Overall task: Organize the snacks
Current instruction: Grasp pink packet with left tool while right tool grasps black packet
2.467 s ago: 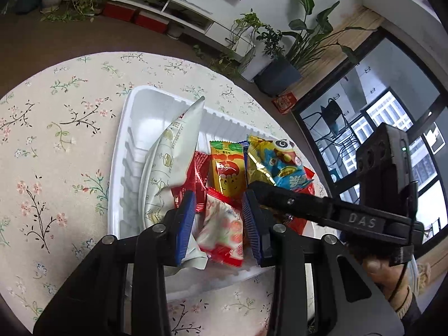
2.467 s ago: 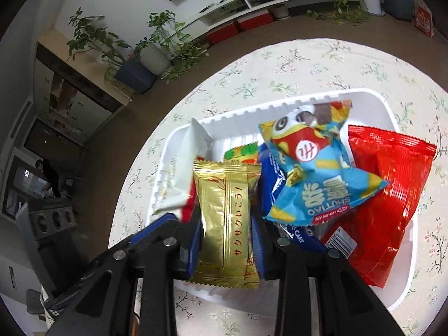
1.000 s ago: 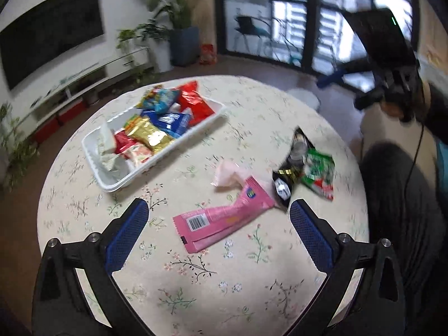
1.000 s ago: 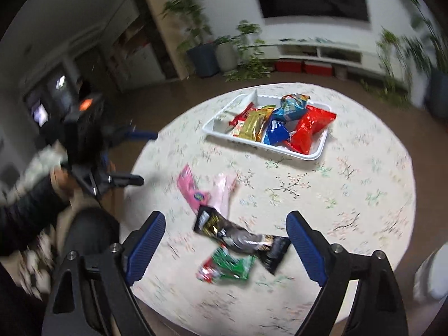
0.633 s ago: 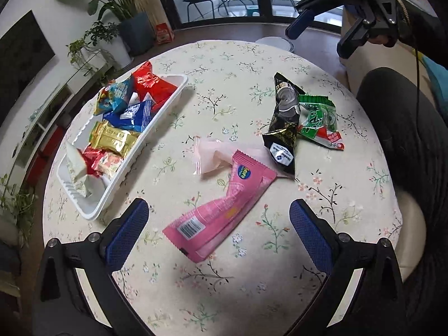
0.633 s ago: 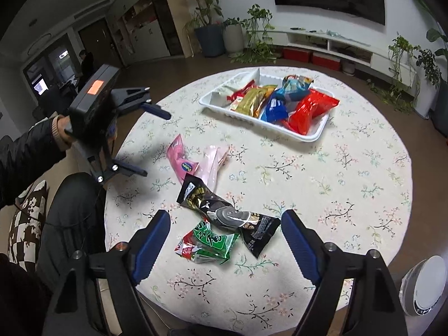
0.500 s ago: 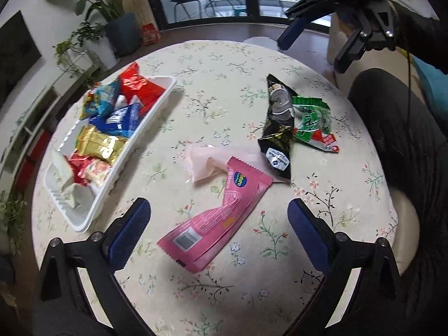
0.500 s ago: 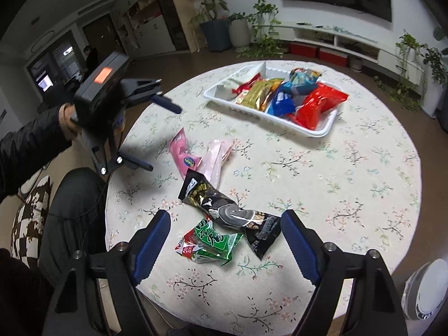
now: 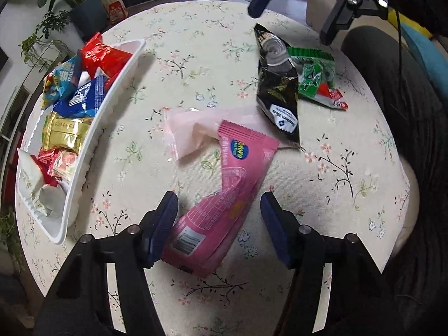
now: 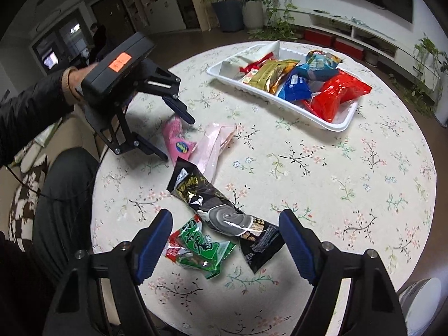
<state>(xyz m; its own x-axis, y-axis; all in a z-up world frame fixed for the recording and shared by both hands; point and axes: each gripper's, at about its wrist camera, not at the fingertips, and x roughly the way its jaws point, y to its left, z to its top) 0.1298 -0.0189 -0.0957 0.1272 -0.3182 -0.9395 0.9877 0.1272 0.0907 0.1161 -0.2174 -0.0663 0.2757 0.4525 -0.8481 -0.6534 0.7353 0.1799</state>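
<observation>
Round worktop [image 9: 196, 56] with floral cloth. Far left in the left wrist view: white tray [image 9: 112, 95] near the worktop's edge, holding 1 white packet, 1 red-and-white, 1 gold [image 9: 65, 131], 1 dark blue, 1 light blue and 1 red bag [image 9: 103, 54]. Just right of the tray, on the cloth: pale pink wrapper [image 9: 193, 128], its end tucked under a bright pink packet [image 9: 224, 196] lying diagonally. Left tool [image 9: 218, 218] points steeply down over the pink packet's lower end; jaws closing, packet between them, left pad at the packet's edge, right pad clear of it, no grip yet. Right of that: black packet [image 9: 277, 84] overlapping a green packet [image 9: 316, 72], near the worktop's right edge. Right tool [image 10: 225, 240] hangs above those 2, jaws wide and narrowing slightly, black and green packets framed between the pads, neither touched. A person's dark sleeve [image 10: 25, 109] shows behind the left tool in the right wrist view.
</observation>
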